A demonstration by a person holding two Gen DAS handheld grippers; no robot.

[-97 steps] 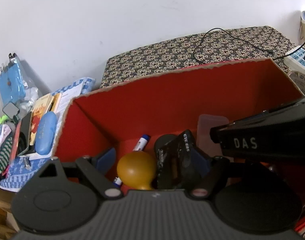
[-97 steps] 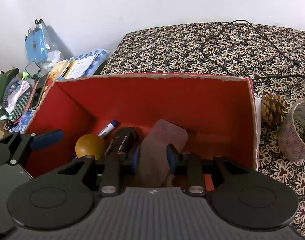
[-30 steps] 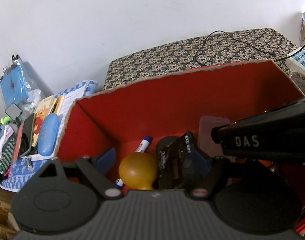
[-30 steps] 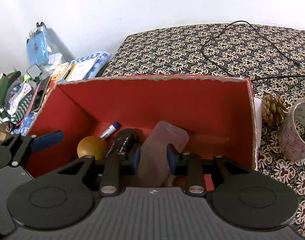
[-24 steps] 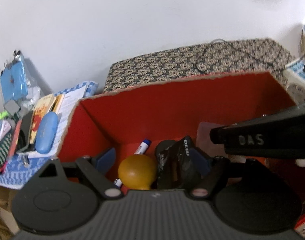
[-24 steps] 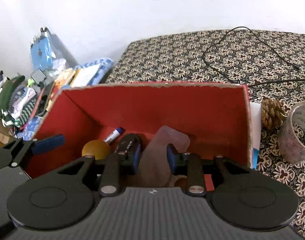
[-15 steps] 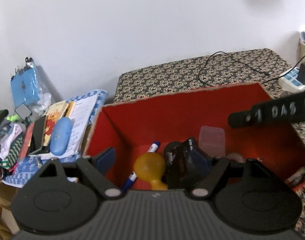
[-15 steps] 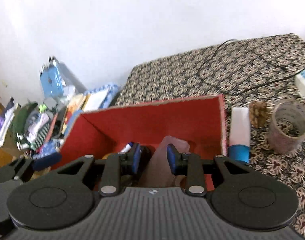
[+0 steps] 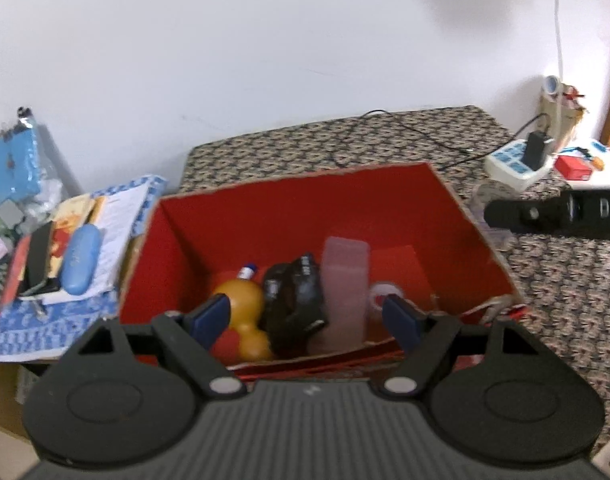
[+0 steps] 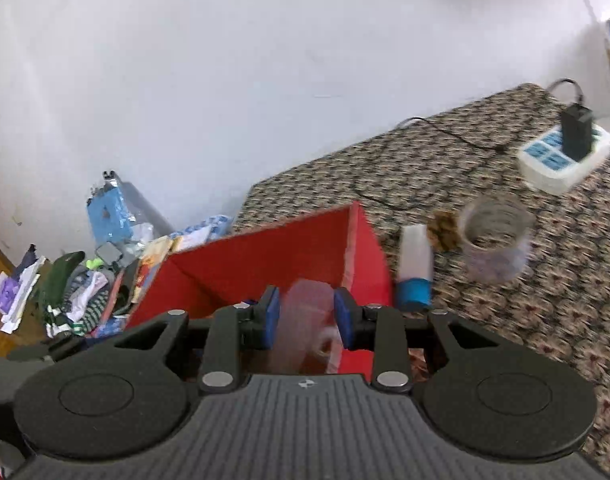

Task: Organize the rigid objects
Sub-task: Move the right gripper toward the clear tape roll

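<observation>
Right gripper (image 10: 307, 317), narrowly parted and empty, sits nearest the blue-capped tube (image 10: 415, 270) lying lengthwise just right of the red box (image 10: 265, 256).

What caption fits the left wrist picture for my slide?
Open left gripper above a red box holding a yellow gourd, black case and clear container.
</observation>
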